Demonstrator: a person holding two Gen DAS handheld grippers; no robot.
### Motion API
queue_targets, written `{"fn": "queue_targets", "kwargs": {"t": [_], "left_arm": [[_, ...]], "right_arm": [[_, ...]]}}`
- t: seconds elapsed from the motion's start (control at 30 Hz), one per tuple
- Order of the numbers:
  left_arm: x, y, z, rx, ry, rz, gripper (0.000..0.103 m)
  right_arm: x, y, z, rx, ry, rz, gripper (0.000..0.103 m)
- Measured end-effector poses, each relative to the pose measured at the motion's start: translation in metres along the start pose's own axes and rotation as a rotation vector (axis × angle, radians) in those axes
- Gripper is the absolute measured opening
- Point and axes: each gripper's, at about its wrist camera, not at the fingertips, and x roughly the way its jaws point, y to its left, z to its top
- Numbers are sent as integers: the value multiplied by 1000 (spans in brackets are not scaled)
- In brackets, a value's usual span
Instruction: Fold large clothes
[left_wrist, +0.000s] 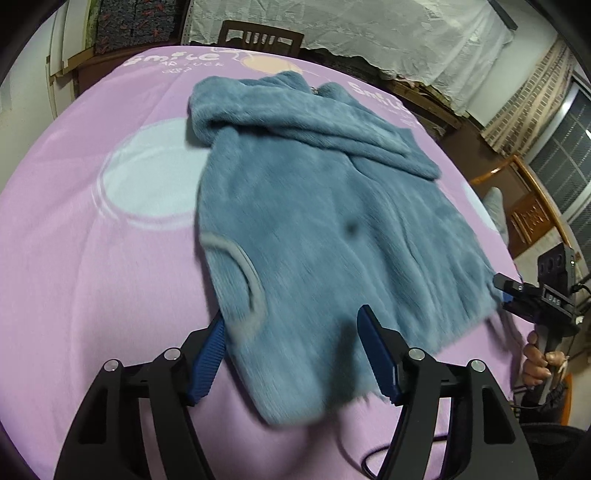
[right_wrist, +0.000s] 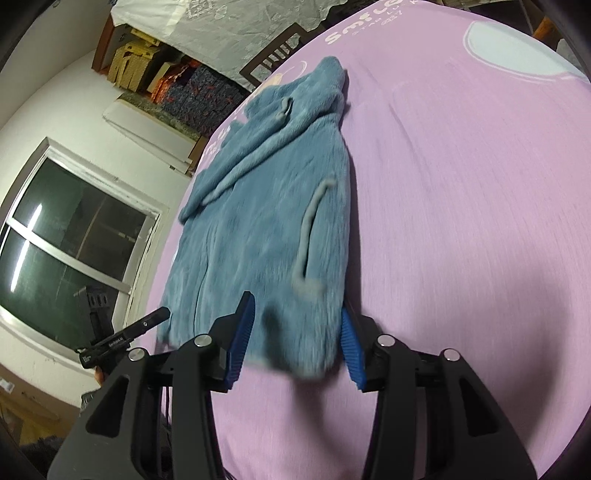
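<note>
Both claws, left (left_wrist: 291, 354) and right (right_wrist: 297, 341), gape released around the blue fleece jacket's (left_wrist: 332, 229) hem.

My left tongs (left_wrist: 293, 354) stand with jaws spread wide, blue pads (left_wrist: 207, 362) facing inward. My right tongs (right_wrist: 297, 341) are likewise parted, both pointing forward and low. My right hand (left_wrist: 541, 363) grips the handle beneath its tongs.
</note>
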Motion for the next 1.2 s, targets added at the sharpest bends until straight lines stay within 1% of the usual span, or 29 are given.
{"fn": "queue_targets", "kwargs": {"t": [0.03, 0.1, 0.23, 0.33, 0.47, 0.53, 0.57, 0.6, 0.63, 0.67, 0.7, 0.73, 0.77, 0.8, 0.93, 1.2], "left_arm": [[-1, -1, -2, 1, 0, -7, 69], [-2, -5, -6, 5, 0, -22, 64], [-1, -13, -10, 29, -8, 0, 63], [0, -12, -8, 22, -9, -8, 60], [0, -13, -10, 36, -19, -5, 52], [0, -13, -10, 41, -23, -8, 47], [0, -13, -10, 42, -24, -11, 44], [1, -12, -9, 41, -25, -13, 41], [2, -12, -8, 40, -25, -15, 39], [2, -11, -8, 40, -26, -15, 34], [2, -10, -7, 36, -28, -15, 28], [2, -8, -7, 30, -31, -16, 25], [1, -6, -6, 22, -32, -19, 18], [0, -4, -6, 14, -33, -23, 16], [-7, 7, -4, -33, -51, -73, 15], [-34, -6, 10, 6, -141, -53, 14]], "right_arm": [[-2, 2, -4, -9, -2, -2, 44], [-4, 4, -9, -21, -9, -7, 44], [-3, 5, -11, -29, -22, -11, 44], [-2, 4, -8, -28, -25, -6, 44], [0, 5, -8, -44, -27, -11, 44], [0, 6, -8, -52, -28, -18, 42], [2, 7, -7, -56, -27, -26, 37], [5, 7, -6, -59, -22, -39, 27], [6, 7, -6, -58, -21, -45, 22], [8, 6, -6, -51, -18, -40, 17], [8, 5, -6, -47, -21, -35, 16], [8, 5, -5, -43, -27, -31, 15], [7, 5, -5, -43, -31, -26, 15], [5, 7, -5, -43, -37, -17, 15], [-5, 14, -1, -50, -61, 13, 15], [-18, 35, 16, -80, -101, 55, 14]]}}
